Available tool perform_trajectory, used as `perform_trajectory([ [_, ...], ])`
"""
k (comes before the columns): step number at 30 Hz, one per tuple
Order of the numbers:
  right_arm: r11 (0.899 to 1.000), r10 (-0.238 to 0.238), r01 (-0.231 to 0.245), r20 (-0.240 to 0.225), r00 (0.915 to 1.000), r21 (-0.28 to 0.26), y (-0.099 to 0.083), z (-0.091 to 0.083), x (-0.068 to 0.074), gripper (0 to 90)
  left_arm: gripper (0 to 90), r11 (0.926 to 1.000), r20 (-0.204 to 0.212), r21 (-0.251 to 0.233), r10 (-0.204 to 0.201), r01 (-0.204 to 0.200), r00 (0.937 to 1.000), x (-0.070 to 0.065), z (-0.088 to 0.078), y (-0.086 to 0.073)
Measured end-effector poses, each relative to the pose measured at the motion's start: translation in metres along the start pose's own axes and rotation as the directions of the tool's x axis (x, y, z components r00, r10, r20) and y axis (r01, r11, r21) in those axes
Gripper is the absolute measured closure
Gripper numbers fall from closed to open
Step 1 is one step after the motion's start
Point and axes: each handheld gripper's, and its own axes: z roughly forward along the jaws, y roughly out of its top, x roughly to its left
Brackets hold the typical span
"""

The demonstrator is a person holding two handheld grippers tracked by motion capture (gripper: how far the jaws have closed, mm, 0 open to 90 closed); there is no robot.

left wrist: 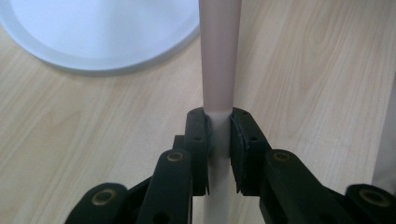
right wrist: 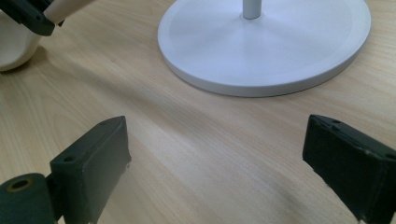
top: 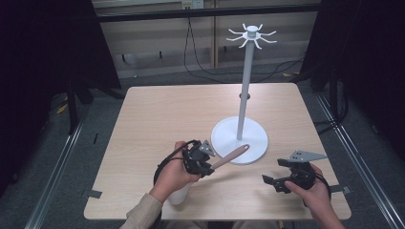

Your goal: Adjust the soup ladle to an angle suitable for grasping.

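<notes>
Lifting a ladle (top: 229, 156) toward the hook stand (top: 243, 90).
Left gripper (top: 206, 168) clamped on handle, right gripper (top: 272, 183) open; next, raising handle end to a hook.

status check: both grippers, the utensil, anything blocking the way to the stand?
Left gripper shut on pink utensil handle, white head end low by the wrist. Right gripper open, nothing between jaws. White hook stand just ahead, path looks clear.

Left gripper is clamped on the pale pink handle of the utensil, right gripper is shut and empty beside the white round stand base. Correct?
Not quite. The right gripper is open, not shut: the right gripper view shows its jaws wide apart over the light wooden table. The left gripper does clamp the pale pink utensil handle, by the white round stand base.
</notes>
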Motion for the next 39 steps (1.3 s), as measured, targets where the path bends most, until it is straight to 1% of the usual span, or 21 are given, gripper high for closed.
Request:
perform_trajectory([
  [4,1.000,0.000,0.000,0.001,1.0000,0.001,0.000,0.000,0.000,7.0,78.6,0.9985,-0.007,-0.047,-0.026,0.026,0.9996,0.004,-0.008,-0.002],
  [8,1.000,0.001,-0.001,0.002,1.0000,0.001,0.000,0.000,-0.001,7.0,78.6,0.9927,-0.016,-0.102,-0.066,0.064,0.9977,0.007,-0.016,-0.003],
  [11,1.000,0.000,0.000,-0.001,1.0000,0.001,0.000,0.000,0.000,7.0,78.6,0.9872,-0.019,-0.138,-0.083,0.080,0.9964,0.011,-0.022,-0.005],
  [12,1.000,0.001,-0.001,0.001,1.0000,0.003,0.000,0.000,0.000,7.0,78.7,0.9864,-0.029,-0.144,-0.084,0.079,0.9961,0.012,-0.026,-0.005],
  [15,1.000,0.002,-0.002,0.001,1.0000,0.004,-0.001,0.000,0.000,7.0,78.7,0.9753,-0.030,-0.197,-0.109,0.101,0.9936,0.014,-0.032,-0.006],
  [17,1.000,0.003,-0.003,0.001,1.0000,0.005,-0.001,0.001,0.000,7.0,78.7,0.9634,-0.028,-0.236,-0.137,0.127,0.9901,0.015,-0.035,-0.007],
  [18,1.000,0.003,-0.003,0.001,1.0000,0.004,-0.001,0.001,0.000,7.1,78.7,0.9590,-0.042,-0.252,-0.145,0.130,0.9886,0.016,-0.039,-0.008],
  [19,1.000,0.003,-0.003,0.001,1.0000,0.004,-0.001,0.001,0.000,7.1,78.7,0.9590,-0.042,-0.252,-0.145,0.130,0.9886,0.016,-0.039,-0.008],
  [20,1.000,0.002,-0.002,0.000,1.0000,0.004,-0.001,0.001,0.000,7.0,78.7,0.9495,-0.051,-0.283,-0.157,0.136,0.9863,0.017,-0.040,-0.009],
  [21,1.000,0.004,-0.004,0.000,1.0000,0.004,-0.001,0.001,0.000,7.0,78.7,0.9439,-0.051,-0.299,-0.162,0.139,0.9855,0.017,-0.042,-0.010],
  [22,1.000,0.004,-0.004,0.002,1.0000,0.004,-0.001,0.001,0.000,7.0,78.7,0.9282,-0.046,-0.341,-0.175,0.149,0.9835,0.018,-0.044,-0.011],
  [25,1.000,0.004,-0.004,0.002,1.0000,0.005,-0.001,0.001,0.000,7.0,78.7,0.9246,-0.052,-0.351,-0.177,0.148,0.9828,0.019,-0.047,-0.012],
  [26,1.000,0.004,-0.004,0.002,1.0000,0.005,-0.001,0.001,0.000,7.0,78.7,0.9129,-0.053,-0.378,-0.187,0.154,0.9810,0.019,-0.047,-0.012],
  [27,1.000,0.003,-0.003,0.002,1.0000,0.004,-0.001,0.001,0.001,7.0,78.7,0.9114,-0.051,-0.381,-0.188,0.154,0.9809,0.020,-0.048,-0.012],
  [30,1.000,0.003,-0.003,0.002,1.0000,0.003,-0.001,0.001,0.000,7.0,78.7,0.8985,-0.049,-0.408,-0.199,0.162,0.9788,0.021,-0.052,-0.013],
  [31,1.000,0.003,-0.003,0.002,1.0000,0.003,-0.001,0.001,0.000,7.0,78.7,0.8915,-0.048,-0.422,-0.204,0.165,0.9778,0.022,-0.053,-0.013],
  [32,1.000,0.001,-0.001,0.000,1.0000,0.003,-0.001,0.001,0.000,7.1,78.7,0.8873,-0.050,-0.430,-0.207,0.167,0.9770,0.022,-0.055,-0.013],
  [34,1.000,0.002,-0.002,0.001,1.0000,0.004,-0.001,0.001,0.000,7.0,78.7,0.8818,-0.061,-0.442,-0.212,0.164,0.9753,0.022,-0.058,-0.013],
  [35,1.000,0.001,-0.001,0.001,1.0000,0.004,-0.001,0.001,0.000,7.0,78.7,0.8786,-0.055,-0.446,-0.217,0.170,0.9747,0.022,-0.059,-0.012],
  [37,1.000,0.001,-0.001,0.001,1.0000,0.003,-0.001,0.001,0.000,7.0,78.7,0.8698,-0.061,-0.462,-0.226,0.173,0.9723,0.023,-0.061,-0.011],
  [39,1.000,0.001,-0.001,0.000,1.0000,0.003,0.000,0.001,0.000,7.0,78.6,0.8699,-0.064,-0.461,-0.230,0.176,0.9710,0.025,-0.064,-0.010],
])
